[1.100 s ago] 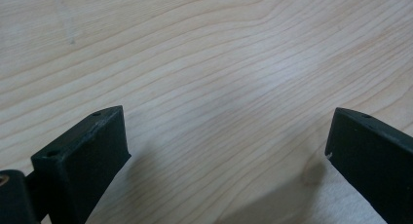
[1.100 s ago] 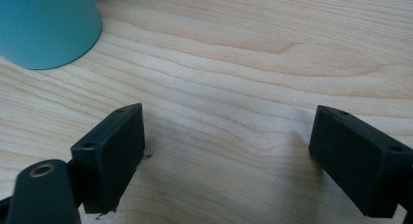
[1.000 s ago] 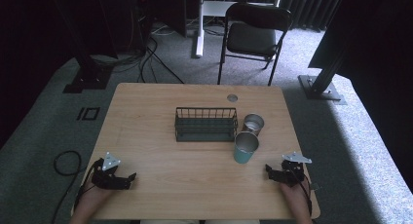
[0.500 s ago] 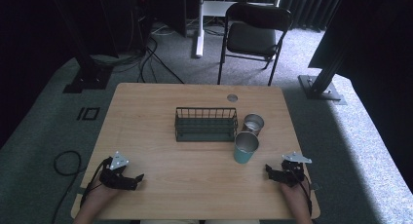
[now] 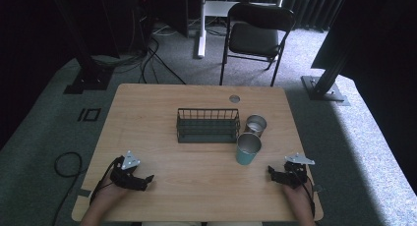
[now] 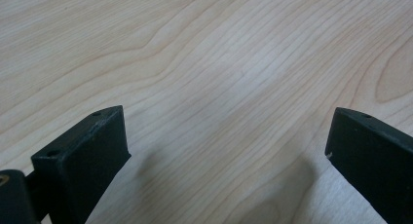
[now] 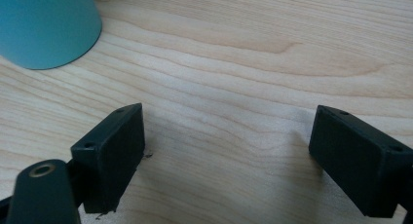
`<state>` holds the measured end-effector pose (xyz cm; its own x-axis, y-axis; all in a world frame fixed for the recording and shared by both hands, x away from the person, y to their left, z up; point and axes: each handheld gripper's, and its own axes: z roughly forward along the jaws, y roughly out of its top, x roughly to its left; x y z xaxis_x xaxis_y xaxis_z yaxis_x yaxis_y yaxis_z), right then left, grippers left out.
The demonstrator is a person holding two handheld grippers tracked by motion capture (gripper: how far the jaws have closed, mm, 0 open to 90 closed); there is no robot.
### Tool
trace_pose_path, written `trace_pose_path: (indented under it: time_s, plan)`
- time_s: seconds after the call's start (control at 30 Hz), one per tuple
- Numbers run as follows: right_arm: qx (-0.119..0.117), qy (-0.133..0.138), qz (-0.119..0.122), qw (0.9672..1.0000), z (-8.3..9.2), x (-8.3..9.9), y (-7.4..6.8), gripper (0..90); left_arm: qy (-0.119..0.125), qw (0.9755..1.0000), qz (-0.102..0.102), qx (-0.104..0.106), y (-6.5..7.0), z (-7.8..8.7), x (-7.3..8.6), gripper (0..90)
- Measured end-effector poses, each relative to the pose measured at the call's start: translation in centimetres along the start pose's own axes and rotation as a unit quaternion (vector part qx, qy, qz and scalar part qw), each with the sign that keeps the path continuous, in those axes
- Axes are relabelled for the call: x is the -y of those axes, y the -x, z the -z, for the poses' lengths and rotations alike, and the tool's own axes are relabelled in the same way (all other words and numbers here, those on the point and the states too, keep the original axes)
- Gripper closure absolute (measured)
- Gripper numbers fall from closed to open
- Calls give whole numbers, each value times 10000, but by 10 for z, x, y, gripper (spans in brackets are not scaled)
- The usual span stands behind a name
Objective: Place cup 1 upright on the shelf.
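Note:
A dark wire basket [image 5: 207, 125] stands in the middle of the wooden table [image 5: 162, 103]. To its right is a silver cup [image 5: 255, 124], and just in front of that a teal cup [image 5: 247, 148]. My left gripper [image 5: 146, 180] rests near the front left edge, pointing right, its jaws wide apart over bare wood [image 6: 226, 136]. My right gripper [image 5: 271, 173] rests near the front right edge, pointing left, open with nothing between its jaws [image 7: 226, 141]. The base of the teal cup [image 7: 46, 24] sits beyond its left jaw, apart from it.
A round cable hole [image 5: 234, 98] lies in the table's far edge area. Behind the table stands a black folding chair [image 5: 255, 37]. Cables [image 5: 66, 162] and black stand bases [image 5: 88, 81] lie on the grey carpet around it.
My left gripper has slid a little to the right along the front of the table. The right gripper and the cups have not moved.

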<state>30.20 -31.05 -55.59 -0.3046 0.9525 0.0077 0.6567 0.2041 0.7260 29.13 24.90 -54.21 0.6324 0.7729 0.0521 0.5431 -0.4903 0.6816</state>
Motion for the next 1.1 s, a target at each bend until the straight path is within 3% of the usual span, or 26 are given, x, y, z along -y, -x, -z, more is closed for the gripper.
trace_pose_path:
  time_s: [0.37, 0.63, 1.1]
  plan:
    - [0, 0, 1, 10000, 0, 0, 0, 128, 123, 9998, 26, 164, 4, -1, -6, 24]
    - [-4, -1, 1, 10000, 0, 0, 0, 128, 243, 9990, -104, 351, 17, -8, -23, 24]
    - [-4, -2, -2, 10000, 0, 0, 0, 128, 296, 9957, -577, 658, 43, -21, -52, 24]
